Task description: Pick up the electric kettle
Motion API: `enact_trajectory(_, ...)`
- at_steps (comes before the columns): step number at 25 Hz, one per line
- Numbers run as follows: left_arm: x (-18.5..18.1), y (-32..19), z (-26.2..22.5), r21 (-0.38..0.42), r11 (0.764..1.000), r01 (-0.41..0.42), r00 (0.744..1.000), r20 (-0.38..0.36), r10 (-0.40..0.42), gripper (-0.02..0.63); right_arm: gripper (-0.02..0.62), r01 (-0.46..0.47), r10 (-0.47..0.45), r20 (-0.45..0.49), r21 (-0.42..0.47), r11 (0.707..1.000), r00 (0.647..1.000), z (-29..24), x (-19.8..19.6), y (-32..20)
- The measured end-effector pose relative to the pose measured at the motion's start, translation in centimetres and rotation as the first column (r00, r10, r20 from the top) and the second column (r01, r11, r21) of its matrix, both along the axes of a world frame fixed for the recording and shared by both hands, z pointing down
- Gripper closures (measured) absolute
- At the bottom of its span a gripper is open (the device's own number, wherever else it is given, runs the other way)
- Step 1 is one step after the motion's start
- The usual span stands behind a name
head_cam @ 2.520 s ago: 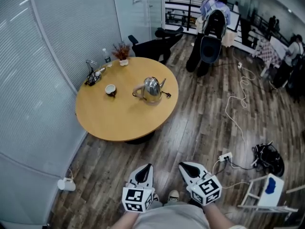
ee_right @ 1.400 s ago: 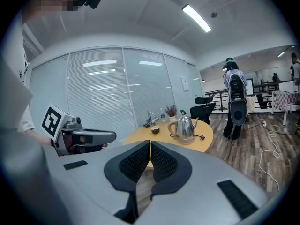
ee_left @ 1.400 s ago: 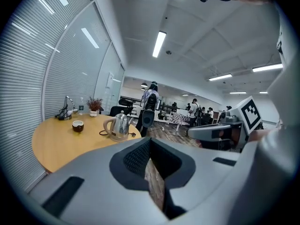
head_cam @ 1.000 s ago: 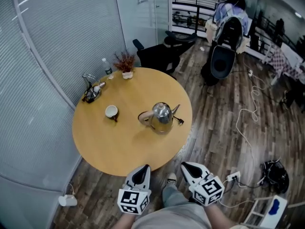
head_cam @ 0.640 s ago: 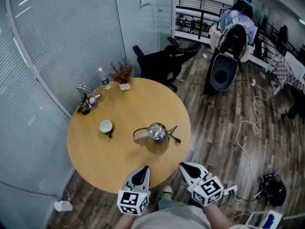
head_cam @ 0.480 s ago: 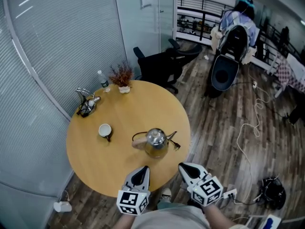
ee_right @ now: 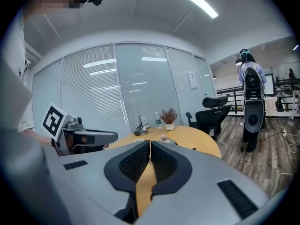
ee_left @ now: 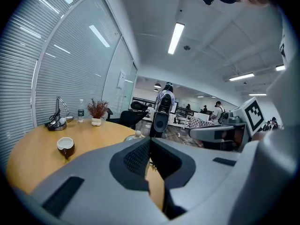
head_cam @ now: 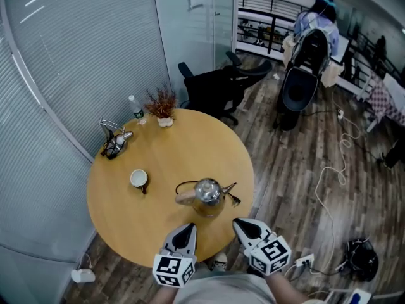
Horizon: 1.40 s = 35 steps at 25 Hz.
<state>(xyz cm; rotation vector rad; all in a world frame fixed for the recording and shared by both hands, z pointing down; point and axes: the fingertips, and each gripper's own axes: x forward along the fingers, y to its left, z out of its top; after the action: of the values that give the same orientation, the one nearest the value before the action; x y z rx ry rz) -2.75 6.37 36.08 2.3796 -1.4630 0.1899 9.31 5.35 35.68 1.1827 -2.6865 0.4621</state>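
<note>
Shiny silver electric kettle (head_cam: 207, 194) with a light wooden handle stands upright on the round yellow-brown wooden counter (head_cam: 183, 141). It is on the side nearest the person who holds the grippers. Its handle sticks out to the left and its thin spout points to the right. A small dark plug (head_cam: 235, 199) lies on the counter just beside the spout.

Both grippers hang close in front of the kettle, and neither one touches it. The grey left gripper (head_cam: 188, 228) has its jaws pressed together with nothing between them — its own view shows the two dark pads meeting. The grey right gripper (head_cam: 241, 224) is the same: jaws tight together, nothing held.

A small white cup with a brown outside (head_cam: 138, 179) sits to the left of the kettle, well apart from it. Along the far edge of the counter stand a bent metal wire holder (head_cam: 112, 141), a clear water bottle (head_cam: 135, 107) and a little white pot with red-brown twigs (head_cam: 163, 105).

Behind the counter is a black office chair (head_cam: 218, 87). A white cable (head_cam: 329, 170) snakes over the dark wooden plank floor (head_cam: 291, 189) — and far back in the room stands a person (head_cam: 319, 11).
</note>
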Motion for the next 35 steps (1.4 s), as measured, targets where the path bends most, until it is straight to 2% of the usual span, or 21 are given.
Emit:
enact_trajectory(9, -1.4, -2.0, -0.8, -0.004, 0.998, -0.056, 0.998, -0.003, 0.056, 0.603, 0.563, -0.049, 0.049, 0.012, -0.018, 0.999, 0.999, -0.3, -1.4, -1.7)
enact_trajectory(14, -2.2, -3.0, -0.4, -0.002, 0.999, -0.052, 0.999, 0.018, 0.052, 0.603, 0.563, -0.057, 0.057, 0.014, -0.027, 0.998, 0.998, 0.0, -1.9, -2.5)
enact_trajectory(26, -3.8, -4.7, 0.7, -0.023, 1.0, -0.018, 1.0, 0.011, 0.018, 0.603, 0.563, -0.065, 0.065, 0.001, -0.053, 0.996, 0.998, 1.3, -2.4, -3.8)
enact_trajectory(35, -4.8, -6.2, 2.6, -0.06, 0.998, -0.003, 0.999, 0.036, 0.006, 0.603, 0.563, -0.086, 0.085, -0.015, -0.085, 0.993, 0.996, 2.4, -2.4, -5.0)
